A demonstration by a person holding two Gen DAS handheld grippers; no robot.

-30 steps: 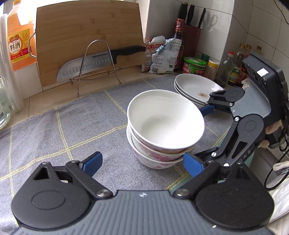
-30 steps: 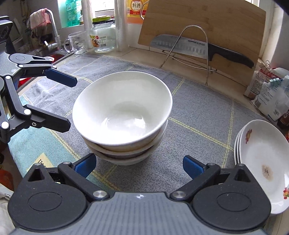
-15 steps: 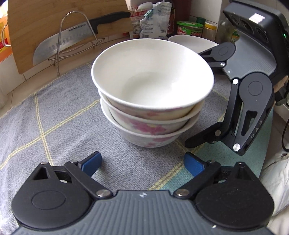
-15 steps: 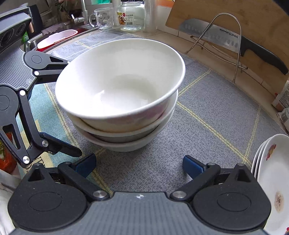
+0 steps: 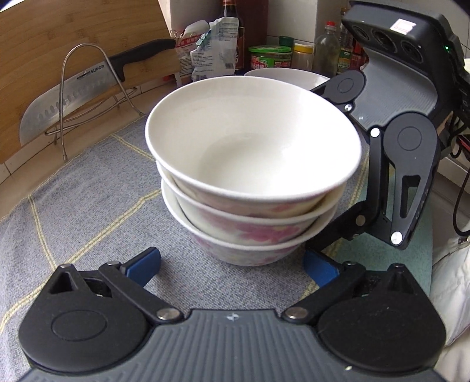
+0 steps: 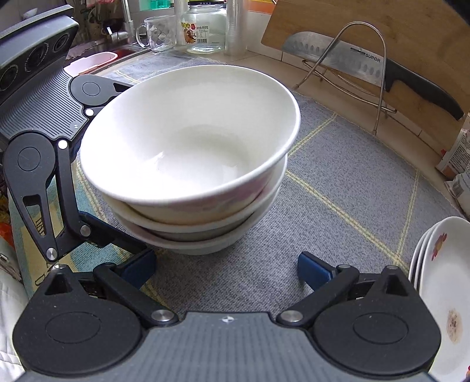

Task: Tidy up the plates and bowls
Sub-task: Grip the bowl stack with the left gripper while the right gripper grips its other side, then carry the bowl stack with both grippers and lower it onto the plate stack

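A stack of three white bowls (image 5: 252, 176) with pink flower prints stands on the grey cloth (image 5: 88, 205); it also shows in the right wrist view (image 6: 191, 155). My left gripper (image 5: 232, 264) is open and low, just in front of the stack's base. My right gripper (image 6: 226, 269) is open and close to the base from the other side. Each gripper shows in the other's view, beside the bowls, with the jaws spread around the stack. A stack of white plates (image 6: 443, 288) lies to the right; its rim shows behind the bowls (image 5: 282, 75).
A cleaver (image 5: 73, 97) rests on a wire rack against a wooden cutting board (image 5: 73, 44). Sauce bottles, jars and packets (image 5: 264, 55) line the back wall. A glass jar (image 6: 204, 26), a mug and the sink (image 6: 97, 58) lie far left.
Both grippers have moved in closer to the bowl stack and lower, so the bowls fill more of each view. The jaws stay open. The bowls have not moved.
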